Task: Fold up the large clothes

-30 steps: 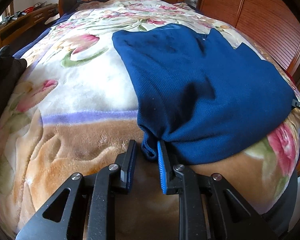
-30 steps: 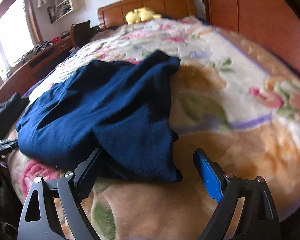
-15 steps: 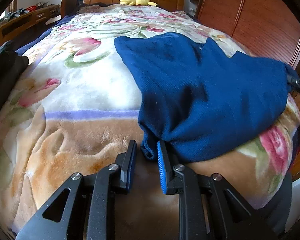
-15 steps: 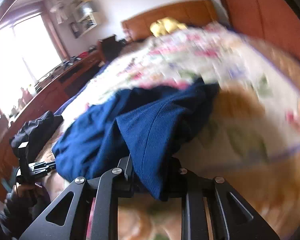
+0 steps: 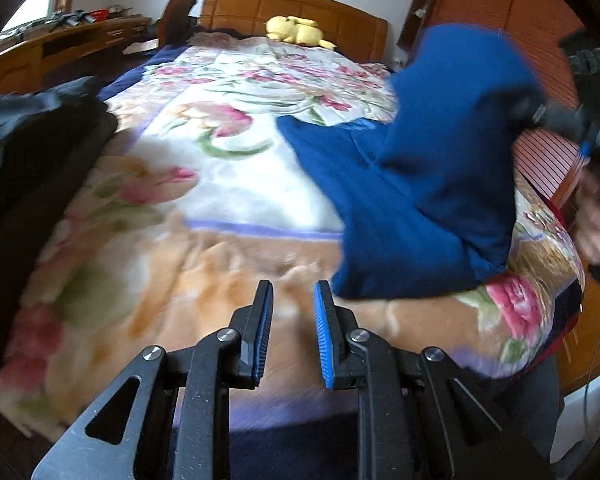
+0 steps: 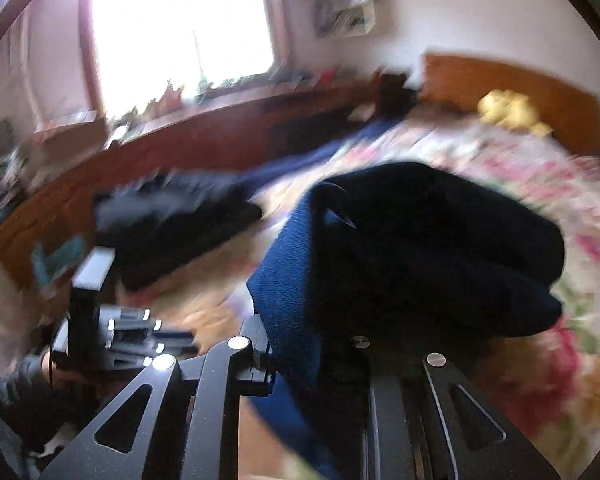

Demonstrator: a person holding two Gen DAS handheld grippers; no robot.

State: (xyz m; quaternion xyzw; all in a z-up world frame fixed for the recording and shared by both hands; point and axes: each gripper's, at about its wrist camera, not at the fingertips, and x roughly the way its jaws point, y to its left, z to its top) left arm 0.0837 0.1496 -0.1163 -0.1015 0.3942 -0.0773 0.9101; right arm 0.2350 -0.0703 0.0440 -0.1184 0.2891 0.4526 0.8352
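A dark blue sweater (image 5: pixel 412 200) lies on the right half of the floral blanket (image 5: pixel 172 248). Its right side is raised off the bed and bends over towards the middle. My right gripper (image 5: pixel 540 114) is shut on that raised edge. In the right wrist view the cloth (image 6: pixel 400 260) drapes over the right gripper (image 6: pixel 308 336) and hides its pads. My left gripper (image 5: pixel 292 312) hovers over bare blanket just left of the sweater's near corner. A narrow gap shows between its blue pads, with nothing in it. The left gripper (image 6: pixel 156 336) also shows in the right wrist view, blurred.
A black garment (image 5: pixel 32 140) is heaped at the bed's left edge. A yellow plush toy (image 5: pixel 296 30) rests by the wooden headboard (image 5: pixel 260 4). A wooden wardrobe (image 5: pixel 500 12) stands close on the right, and a long desk (image 5: pixel 60 44) under a window (image 6: pixel 180 20) on the left. A hand (image 5: pixel 596 216) is at the right edge.
The right gripper closed on the sweater's right edge, then lifted and swung it up and towards the left. The left gripper drew back off the near corner, which no longer lies between its pads.
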